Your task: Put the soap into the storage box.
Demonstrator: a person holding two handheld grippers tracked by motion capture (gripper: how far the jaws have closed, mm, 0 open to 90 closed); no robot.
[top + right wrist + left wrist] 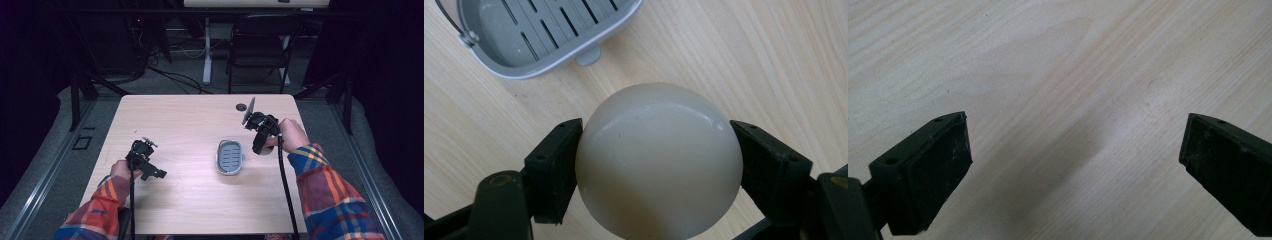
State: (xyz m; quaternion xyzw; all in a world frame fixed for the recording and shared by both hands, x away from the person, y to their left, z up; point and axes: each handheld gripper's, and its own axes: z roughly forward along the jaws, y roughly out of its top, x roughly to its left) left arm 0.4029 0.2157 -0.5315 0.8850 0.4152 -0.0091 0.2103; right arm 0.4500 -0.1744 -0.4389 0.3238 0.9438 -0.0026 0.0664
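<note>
In the right gripper view a smooth cream-white rounded object (659, 160), like a bar of soap or an egg, is clamped between both black jaws of my right gripper (656, 165), held above the wood. A grey slotted soap dish (539, 32) lies on the table just beyond it. In the high view the right gripper (262, 145) hangs just right of the soap dish (230, 157). My left gripper (152, 172) rests low at the table's left, pointing right. Its jaws stand wide apart over bare wood, the left gripper (1073, 170) holding nothing.
The light wooden table (190, 195) has a small round cable hole (241, 107) near its far edge. A black chair (260, 45) and a white desk leg (207, 50) stand on the floor beyond the table. Dark frame bars flank both sides.
</note>
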